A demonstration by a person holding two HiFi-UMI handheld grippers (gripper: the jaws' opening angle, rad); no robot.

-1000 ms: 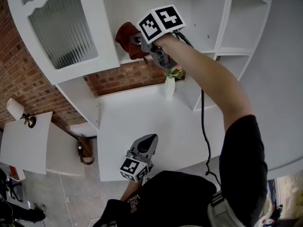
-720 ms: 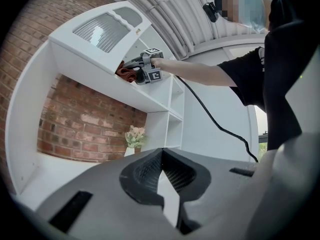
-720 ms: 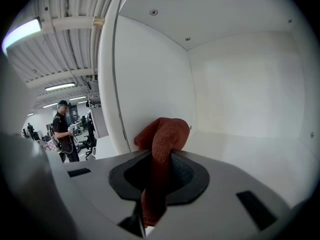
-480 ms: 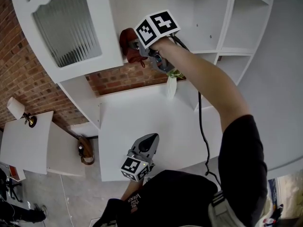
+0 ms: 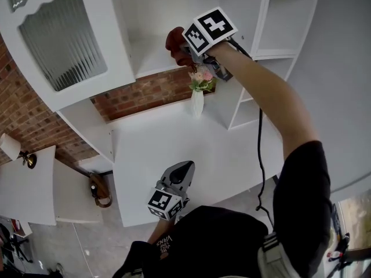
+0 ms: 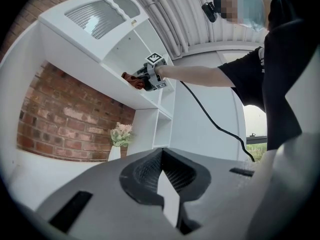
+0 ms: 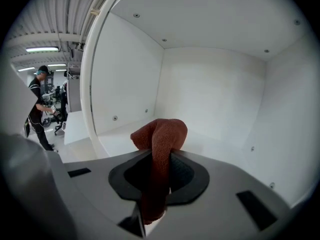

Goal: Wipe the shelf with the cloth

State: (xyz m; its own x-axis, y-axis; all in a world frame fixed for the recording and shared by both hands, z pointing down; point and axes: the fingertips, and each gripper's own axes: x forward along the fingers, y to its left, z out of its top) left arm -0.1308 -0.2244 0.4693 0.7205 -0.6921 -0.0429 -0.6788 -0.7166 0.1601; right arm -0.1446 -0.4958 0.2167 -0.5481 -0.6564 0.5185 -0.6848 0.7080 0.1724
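One cloth (image 7: 160,134) in R hand-held gripper (image 7: 155,160)

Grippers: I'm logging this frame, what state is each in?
Left gripper: shut, empty.
Right gripper: shut on the cloth.

The cloth (image 7: 160,134) looks coarse-knit, the shelf (image 7: 122,138) matt, perhaps painted wood.

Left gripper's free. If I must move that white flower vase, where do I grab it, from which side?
Take the vase by its white body, below the flowers, jaws level: it stands upright and slim. Come from the open desk side; the brick wall is behind it and the shelf unit beside it. The left gripper is shut, so open it first.
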